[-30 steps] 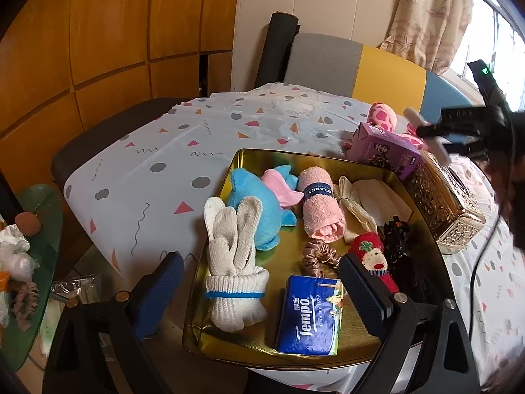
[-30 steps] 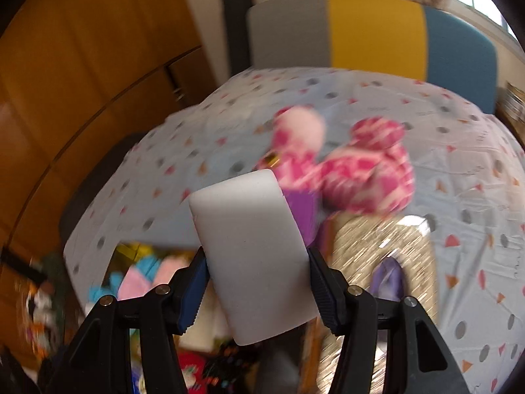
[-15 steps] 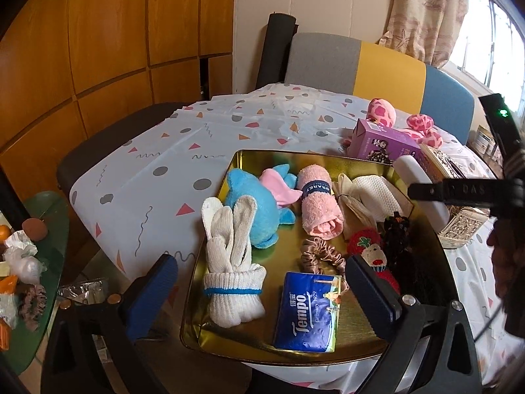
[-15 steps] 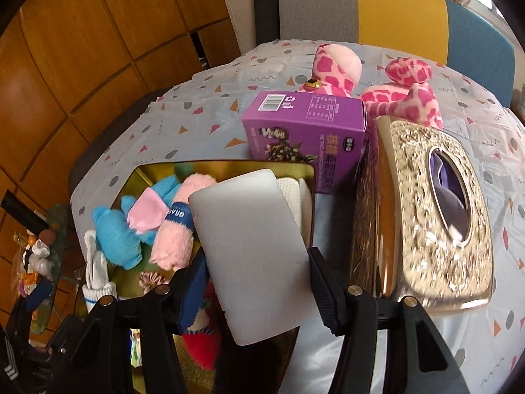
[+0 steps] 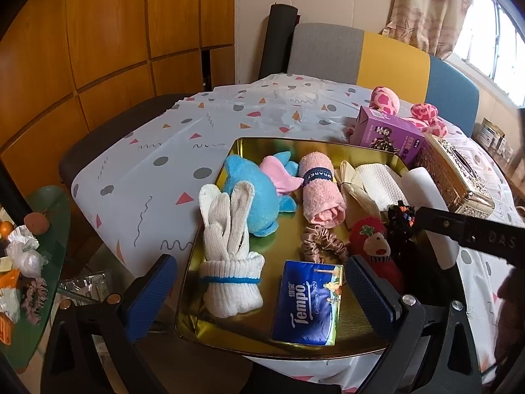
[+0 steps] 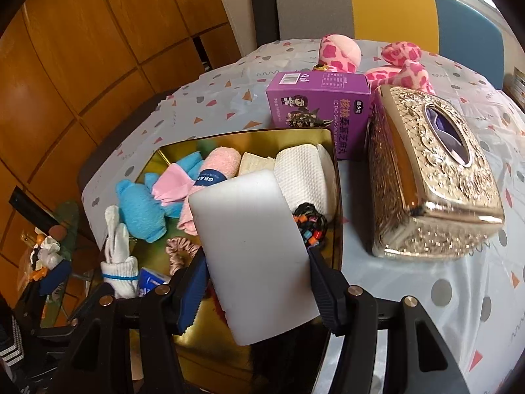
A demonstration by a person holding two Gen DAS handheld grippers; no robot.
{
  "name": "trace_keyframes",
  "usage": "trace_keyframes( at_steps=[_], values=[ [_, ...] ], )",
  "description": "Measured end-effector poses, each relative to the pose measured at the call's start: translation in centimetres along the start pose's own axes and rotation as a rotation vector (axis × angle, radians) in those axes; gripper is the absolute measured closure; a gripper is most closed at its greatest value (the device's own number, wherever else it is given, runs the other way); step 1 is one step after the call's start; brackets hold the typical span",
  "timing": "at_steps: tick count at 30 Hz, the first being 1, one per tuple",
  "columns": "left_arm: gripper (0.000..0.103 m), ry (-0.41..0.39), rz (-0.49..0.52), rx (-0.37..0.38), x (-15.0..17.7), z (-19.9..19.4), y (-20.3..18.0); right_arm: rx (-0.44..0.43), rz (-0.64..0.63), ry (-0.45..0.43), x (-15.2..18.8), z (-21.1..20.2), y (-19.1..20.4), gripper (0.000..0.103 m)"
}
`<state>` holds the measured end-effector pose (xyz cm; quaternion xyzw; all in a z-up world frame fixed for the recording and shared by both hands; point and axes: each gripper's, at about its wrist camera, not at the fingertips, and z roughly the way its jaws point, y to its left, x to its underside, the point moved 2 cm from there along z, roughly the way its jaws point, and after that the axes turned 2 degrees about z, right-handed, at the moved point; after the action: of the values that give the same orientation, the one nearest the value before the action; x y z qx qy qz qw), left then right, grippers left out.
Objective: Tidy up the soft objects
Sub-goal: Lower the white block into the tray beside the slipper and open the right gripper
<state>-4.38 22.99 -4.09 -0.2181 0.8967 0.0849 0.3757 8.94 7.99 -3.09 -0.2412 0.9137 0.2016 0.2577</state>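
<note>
A gold tray on the table holds a blue plush, a rolled pink towel, a bundle of white gloves, a blue Tempo tissue pack, a pink scrunchie, a red plush, a black hair tie and a white cloth. My right gripper is shut on a white sponge block, held over the tray's right side. My left gripper hangs open before the tray's near edge, with nothing between its fingers.
Right of the tray stand a purple box and an ornate gold tissue box. Behind them lies a pink spotted plush. A grey, yellow and blue chair is at the table's far side. A cluttered green side table is at left.
My right gripper has carried the white sponge leftward and down, from above the pink plush to over the tray's right side. The left gripper has barely moved.
</note>
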Motion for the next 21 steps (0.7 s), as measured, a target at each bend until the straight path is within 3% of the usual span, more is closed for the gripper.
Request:
trace_keyframes(
  at_steps=[9, 14, 21],
  values=[
    [0.000, -0.009, -0.041, -0.021, -0.2, -0.1, 1.1, 0.000, -0.053, -0.036, 2.4, -1.7, 3.0, 0.042],
    [0.000, -0.040, -0.063, -0.059, -0.5, -0.7, 2.3, 0.002, -0.108, 0.001, 4.0, 0.5, 5.2, 0.041],
    [0.000, -0.040, -0.085, -0.091, -0.4, -0.6, 3.6, 0.050, -0.091, 0.055, 4.1, 3.7, 4.8, 0.039]
  ],
)
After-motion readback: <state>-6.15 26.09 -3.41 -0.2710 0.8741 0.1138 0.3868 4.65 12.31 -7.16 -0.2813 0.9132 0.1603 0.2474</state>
